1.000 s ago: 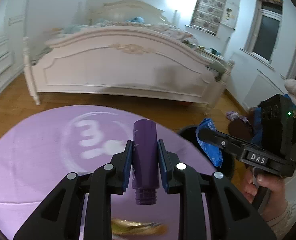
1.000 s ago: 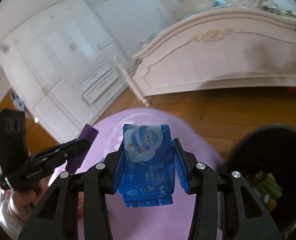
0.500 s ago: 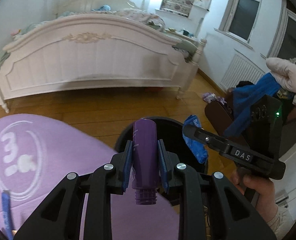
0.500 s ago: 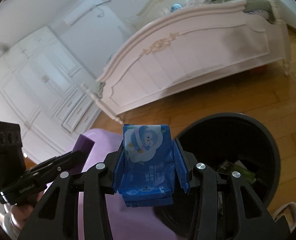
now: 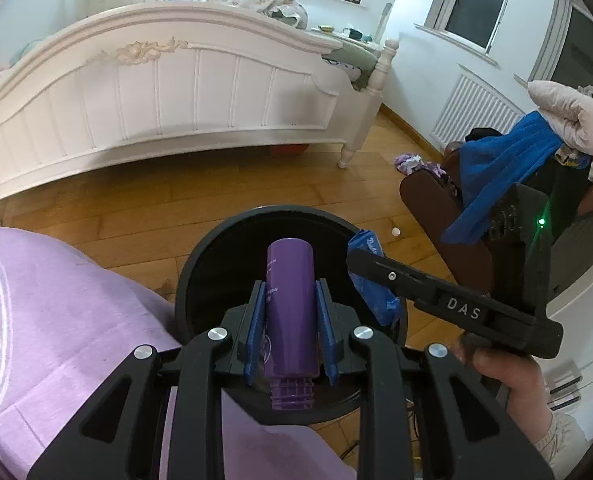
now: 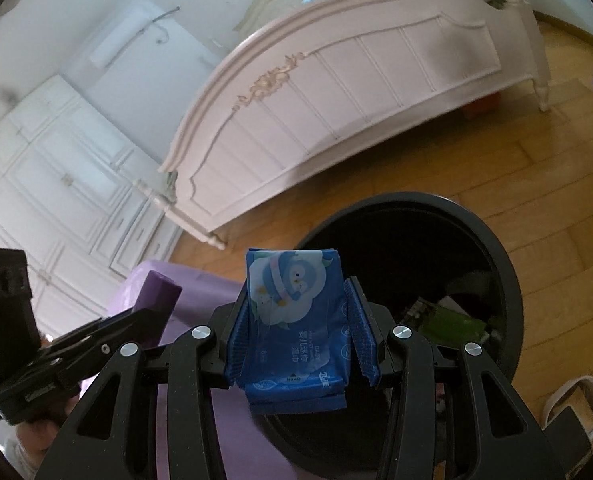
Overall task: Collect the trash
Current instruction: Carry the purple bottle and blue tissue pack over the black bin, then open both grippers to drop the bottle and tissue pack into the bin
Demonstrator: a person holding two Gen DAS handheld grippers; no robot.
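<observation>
My left gripper (image 5: 290,340) is shut on a purple bottle (image 5: 290,300), uncapped neck toward the camera, held over the open black trash bin (image 5: 216,256). My right gripper (image 6: 296,344) is shut on a blue wet-wipes pack (image 6: 296,320) with a penguin print, held at the left rim of the same bin (image 6: 504,264). The bin holds green and dark trash (image 6: 452,320). The right gripper and its pack (image 5: 370,288) show in the left wrist view over the bin's right rim. The left gripper with the bottle (image 6: 156,304) shows in the right wrist view at lower left.
A purple round cloth-covered table (image 5: 56,320) lies left of the bin. A white bed (image 5: 156,92) stands beyond on the wood floor. A brown chair with blue cloth (image 5: 496,168) is at right, a radiator (image 5: 476,108) behind it. White wardrobes (image 6: 48,200) stand far left.
Both grippers have swung right from above the purple table to the bin, keeping hold of the bottle and the wipes pack. The bin now sits directly beneath them.
</observation>
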